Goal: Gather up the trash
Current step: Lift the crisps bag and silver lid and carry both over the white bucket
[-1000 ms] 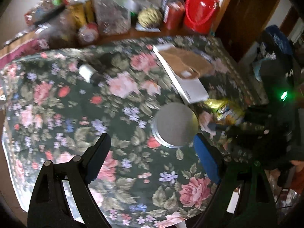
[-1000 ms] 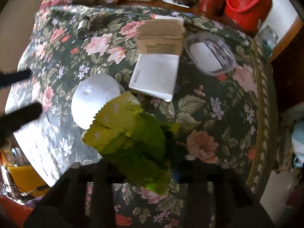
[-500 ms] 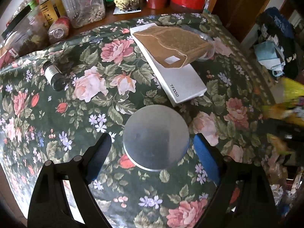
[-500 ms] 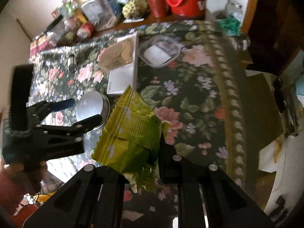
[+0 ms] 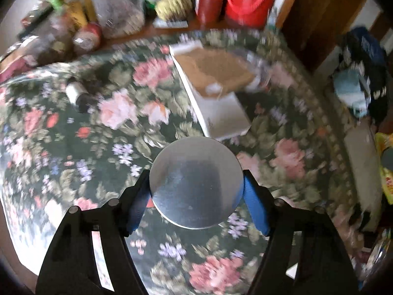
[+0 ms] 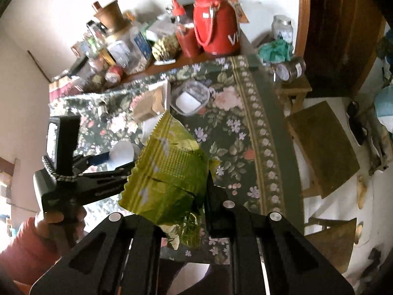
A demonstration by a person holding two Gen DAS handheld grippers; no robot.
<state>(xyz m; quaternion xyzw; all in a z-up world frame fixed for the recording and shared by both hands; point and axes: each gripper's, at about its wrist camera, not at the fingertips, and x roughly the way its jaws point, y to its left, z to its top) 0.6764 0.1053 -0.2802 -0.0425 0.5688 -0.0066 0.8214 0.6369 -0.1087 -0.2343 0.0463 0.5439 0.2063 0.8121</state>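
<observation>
Since a second ago the left gripper (image 5: 196, 191) has come in over the round silver tin (image 5: 195, 182), and the right gripper (image 6: 181, 191) has lifted its wrapper up off the table.

Left wrist view: tin sits on the floral tablecloth (image 5: 73, 147) with a flat brushed-metal lid, circular and closed, so its contents can't be seen. Jaws are closing with the tin between them; the blue pads (image 5: 255, 209) sit right at the rim on both sides, and I can't tell whether they are pressing yet. Just beyond the tin is a flat white box (image 5: 221, 113) with a brown paper bag (image 5: 213, 71) lying on top. A small dark bottle with a white cap (image 5: 78, 95) lies on its side further left. The back edge holds a red plastic jug (image 5: 250, 0), a red sauce bottle (image 5: 208, 2) and a clear jar (image 5: 118, 12) of brownish contents. Frame is motion-blurred.

Right wrist view: right tongs are pressed together on a crinkled yellow-green foil wrapper (image 6: 169, 172) with serrated edges, held in the air above the cloth. A clear plastic tub (image 6: 190, 98) with something white inside sits near the far edge, lid on. The left gripper shows at left, held by a hand (image 6: 56, 218) in a red sleeve (image 6: 27, 243). A glass jar (image 6: 282, 28) stands by the door frame, with another jar (image 6: 289, 68) on its side on a wooden stool (image 6: 294, 86).
</observation>
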